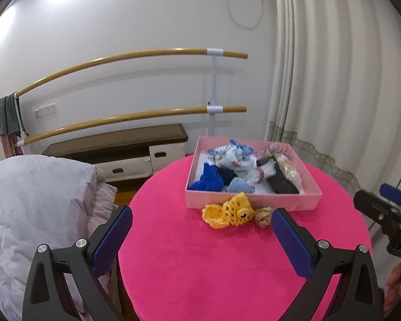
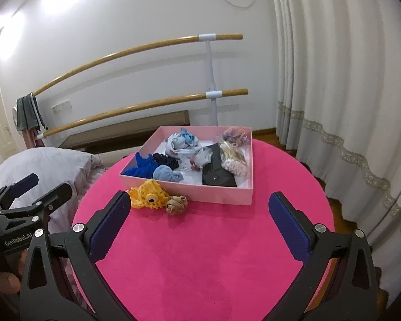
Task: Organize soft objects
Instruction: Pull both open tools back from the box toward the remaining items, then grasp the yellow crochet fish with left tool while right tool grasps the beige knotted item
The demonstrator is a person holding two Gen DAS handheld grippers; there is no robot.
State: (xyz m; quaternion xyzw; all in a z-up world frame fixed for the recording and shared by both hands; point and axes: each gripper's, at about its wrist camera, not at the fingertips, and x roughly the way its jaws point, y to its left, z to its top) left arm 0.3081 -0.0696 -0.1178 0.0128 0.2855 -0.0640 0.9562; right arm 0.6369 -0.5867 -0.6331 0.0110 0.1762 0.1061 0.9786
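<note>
Blue textured pads are seen on both sets of jaws, and both are spread wide with nothing held between them. The left gripper point(image 1: 201, 231) hangs over the near part of the round table point(image 1: 227, 267), its black frame cut off by the bottom edge of the frame; the right gripper point(image 2: 199, 216) is framed the same way in its own view. Only the tip of each gripper is caught in the other's view, at the far side edge, so not much of it can be made out there.

Hot pink fuzzy fabric covers the table. Just past the pads, a yellow crochet piece point(image 1: 228, 211) with an open lacy mesh and a dark eye-like spot is lying flat, its long axis running roughly left to right across the frame. A small tan knotted bundle point(image 1: 263, 215) sits just beside it on the right. Both are resting against or right next to the front wall of the pink box point(image 1: 254, 200), which one can't be told for sure.

Inside the shallow square box, soft things are jumbled: a royal blue knit piece point(image 1: 207, 179), a light blue bundle point(image 1: 240, 186), a pale printed cloth point(image 1: 231, 157), a flat black pouch point(image 2: 218, 176) with a snap, and a cream beaded-looking scrunchie point(image 2: 234, 164). Items at the back corner are too tangled to be identified.
</note>
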